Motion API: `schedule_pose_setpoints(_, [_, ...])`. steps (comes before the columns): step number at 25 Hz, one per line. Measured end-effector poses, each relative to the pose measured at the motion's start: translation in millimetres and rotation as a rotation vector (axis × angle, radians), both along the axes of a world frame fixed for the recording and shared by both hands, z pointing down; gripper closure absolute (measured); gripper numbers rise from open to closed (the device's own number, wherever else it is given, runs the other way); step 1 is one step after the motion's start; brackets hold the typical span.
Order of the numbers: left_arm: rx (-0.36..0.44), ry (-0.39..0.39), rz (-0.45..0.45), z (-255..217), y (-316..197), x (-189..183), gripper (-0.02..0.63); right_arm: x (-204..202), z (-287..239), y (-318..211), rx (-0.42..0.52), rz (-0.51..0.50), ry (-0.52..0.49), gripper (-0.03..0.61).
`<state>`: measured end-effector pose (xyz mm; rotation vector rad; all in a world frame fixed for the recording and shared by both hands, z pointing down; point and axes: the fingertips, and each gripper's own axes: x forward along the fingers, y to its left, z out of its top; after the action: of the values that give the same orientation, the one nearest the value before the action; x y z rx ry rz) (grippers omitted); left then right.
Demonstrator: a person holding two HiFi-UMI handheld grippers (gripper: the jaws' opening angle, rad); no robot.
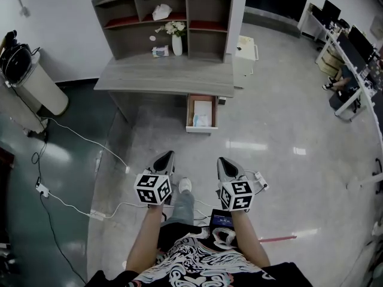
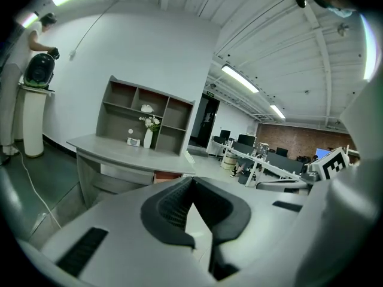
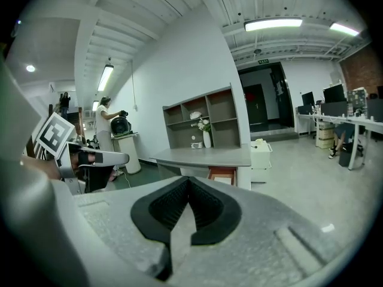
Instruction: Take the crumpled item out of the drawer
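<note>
The open drawer [image 1: 201, 113] sticks out under the right end of the grey desk [image 1: 167, 76], far ahead of me. Inside it lie a white sheet and a pale bluish crumpled item [image 1: 202, 122]. My left gripper [image 1: 168, 155] and right gripper [image 1: 221, 160] are held side by side low over the floor, well short of the drawer, and both point toward it. Each is shut with nothing between its pads. The drawer shows as a reddish box in the left gripper view [image 2: 169, 176] and in the right gripper view [image 3: 222, 173]; its contents are hidden there.
A hutch with shelves [image 1: 164, 17] stands on the desk, with a white vase of flowers [image 1: 176, 42] and a crumpled white thing [image 1: 161, 11]. A white cabinet [image 1: 246, 51] stands to the right. Cables [image 1: 72, 133] cross the floor at left. A person [image 3: 110, 130] stands by a white pedestal [image 1: 37, 88].
</note>
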<state>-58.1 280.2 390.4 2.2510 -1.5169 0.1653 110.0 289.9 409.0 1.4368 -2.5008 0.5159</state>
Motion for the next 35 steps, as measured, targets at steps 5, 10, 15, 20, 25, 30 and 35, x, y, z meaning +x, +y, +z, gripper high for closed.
schedule_pose_setpoints(5, [-0.026, 0.003, 0.022, 12.5, -77.7, -6.2, 0.614, -4.5, 12.1, -77.6, -0.034, 0.032, 0.003, 0.572])
schedule_pose_setpoints(10, [-0.072, 0.003, 0.07, 26.6, -152.7, -15.8, 0.614, -16.0, 23.4, -154.0, -0.07, 0.067, 0.011, 0.572])
schedule_pose_setpoints(15, [-0.107, 0.014, 0.109, 39.2, -223.6, -27.0, 0.615, -27.6, 31.0, -218.5, -0.103, 0.092, 0.032, 0.572])
schedule_pose_setpoints(20, [-0.119, 0.013, 0.143, 46.8, -277.3, -36.8, 0.614, -38.5, 43.4, -264.1, -0.127, 0.108, 0.063, 0.572])
schedule_pose_setpoints(25, [-0.103, 0.028, 0.155, 38.6, -310.8, -47.2, 0.614, -47.5, 37.0, -288.0, -0.118, 0.116, 0.056, 0.572])
schedule_pose_setpoints(30, [-0.106, 0.03, 0.174, 40.1, -319.1, -43.3, 0.614, -37.3, 27.2, -291.6, -0.122, 0.165, -0.052, 0.572])
schedule_pose_setpoints(35, [-0.111, 0.029, 0.188, 44.6, -318.7, -37.3, 0.614, -32.4, 39.9, -291.9, -0.144, 0.192, -0.073, 0.572])
